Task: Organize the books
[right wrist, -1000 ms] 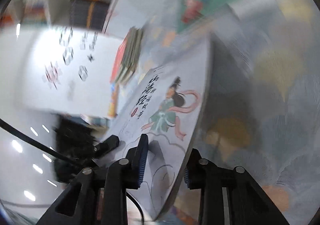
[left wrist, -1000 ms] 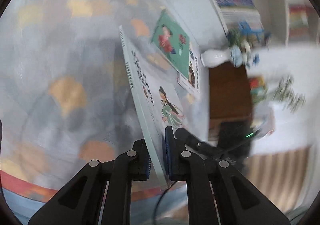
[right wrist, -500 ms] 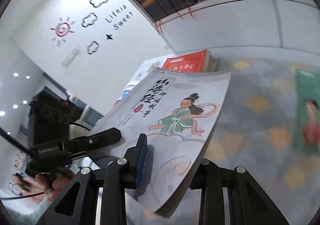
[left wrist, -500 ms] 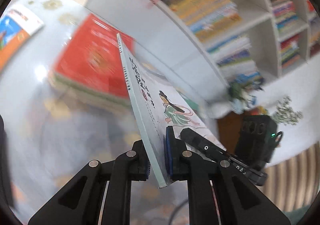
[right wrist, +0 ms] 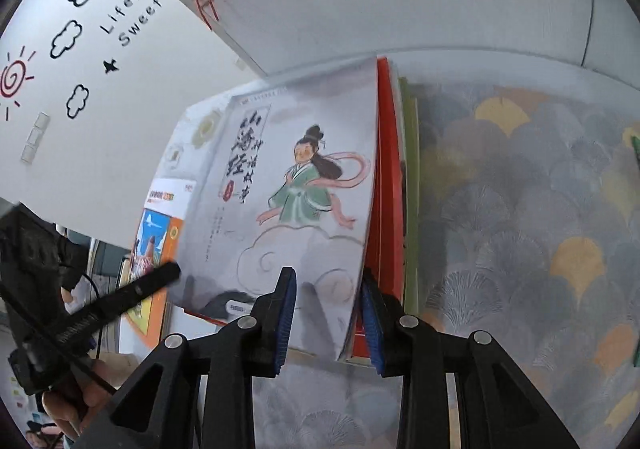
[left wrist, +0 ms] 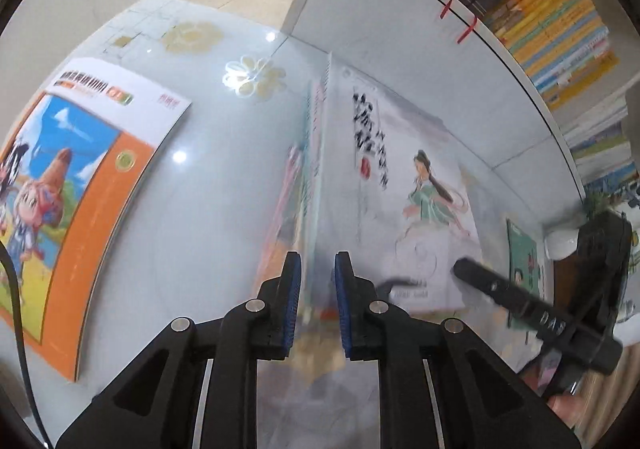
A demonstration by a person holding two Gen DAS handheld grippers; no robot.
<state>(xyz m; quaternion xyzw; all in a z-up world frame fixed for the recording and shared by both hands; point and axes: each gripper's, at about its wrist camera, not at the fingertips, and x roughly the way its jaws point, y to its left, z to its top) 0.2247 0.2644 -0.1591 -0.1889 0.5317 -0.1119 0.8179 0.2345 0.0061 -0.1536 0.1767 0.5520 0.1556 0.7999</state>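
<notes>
A grey picture book [right wrist: 304, 185] showing a green-robed figure on a cloud is lying cover-up atop a stack headed by a red book [right wrist: 386, 185]. An orange-bordered cartoon book [left wrist: 76, 185] is lying flat on the glossy table [left wrist: 208, 233], well apart from that stack.

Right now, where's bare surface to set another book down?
Two patches: the glossy white tabletop between the orange comic book and the book stack, and the fan-patterned cloth on the stack's other side, out to the green book. It's crowded at the stack itself, where the grey book is held, close against the cabinet.
</notes>
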